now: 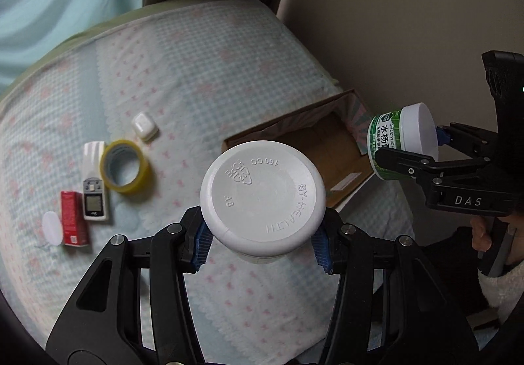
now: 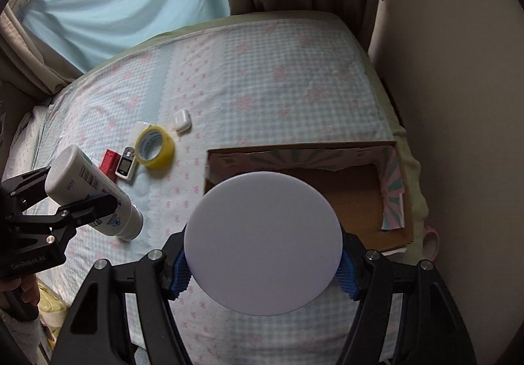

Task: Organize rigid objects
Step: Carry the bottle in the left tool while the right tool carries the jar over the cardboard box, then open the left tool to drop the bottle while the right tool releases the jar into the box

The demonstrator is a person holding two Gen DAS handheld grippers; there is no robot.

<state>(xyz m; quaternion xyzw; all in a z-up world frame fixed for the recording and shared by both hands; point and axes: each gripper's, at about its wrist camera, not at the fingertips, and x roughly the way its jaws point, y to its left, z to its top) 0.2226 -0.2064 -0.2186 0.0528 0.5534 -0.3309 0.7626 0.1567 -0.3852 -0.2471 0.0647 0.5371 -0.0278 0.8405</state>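
My left gripper (image 1: 262,242) is shut on a white plastic bottle (image 1: 262,198), its embossed base facing the camera; it also shows in the right wrist view (image 2: 91,188), held above the bed. My right gripper (image 2: 263,276) is shut on a green-labelled jar with a white lid (image 2: 262,244); the jar also shows in the left wrist view (image 1: 402,139), held just right of the open cardboard box (image 1: 327,149). The box (image 2: 353,198) lies on the bed's right side and looks empty.
On the checked bedspread (image 2: 262,70) lie a yellow tape roll (image 1: 126,167), a white earbud case (image 1: 144,126), a small digital device (image 1: 95,199), a red box (image 1: 73,217) and a white oval lid (image 1: 52,227). A wall stands on the right, curtains behind.
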